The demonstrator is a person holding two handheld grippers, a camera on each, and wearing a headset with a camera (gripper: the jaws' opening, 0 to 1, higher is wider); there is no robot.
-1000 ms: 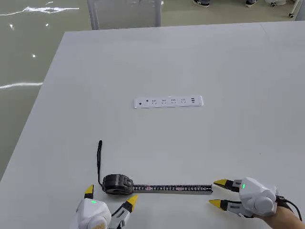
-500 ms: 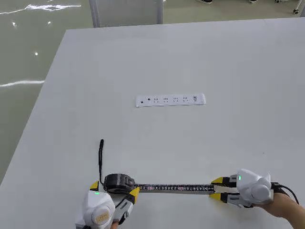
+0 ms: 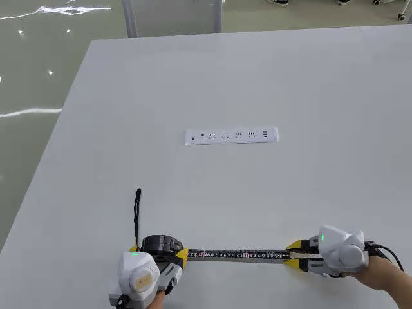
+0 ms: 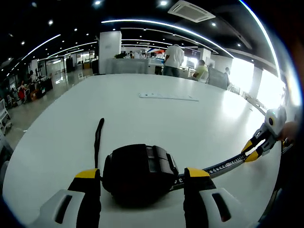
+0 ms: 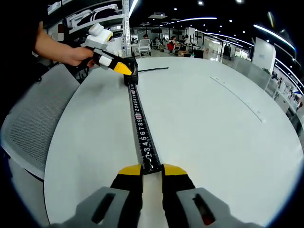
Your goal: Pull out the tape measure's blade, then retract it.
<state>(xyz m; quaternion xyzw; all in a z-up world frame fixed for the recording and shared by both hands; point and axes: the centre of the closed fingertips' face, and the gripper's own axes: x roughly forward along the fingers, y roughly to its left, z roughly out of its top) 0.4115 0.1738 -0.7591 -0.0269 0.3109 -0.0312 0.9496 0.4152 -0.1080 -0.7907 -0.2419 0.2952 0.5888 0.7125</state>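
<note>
crosswise blade [image 3: 235, 255], left claw [image 3: 159, 252] closed on case [image 3: 161, 243], right claw [image 3: 297, 253] closed on tip [image 5: 151, 166]

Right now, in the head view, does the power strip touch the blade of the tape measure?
No, the power strip lies apart from the blade, with bare table between them.

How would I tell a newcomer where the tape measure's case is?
On the white table, look at the near edge, left of centre. In the left gripper sits the tape measure case: the only black, rounded lump, with a dark strap trailing off and the blade running to the right gripper.
</note>
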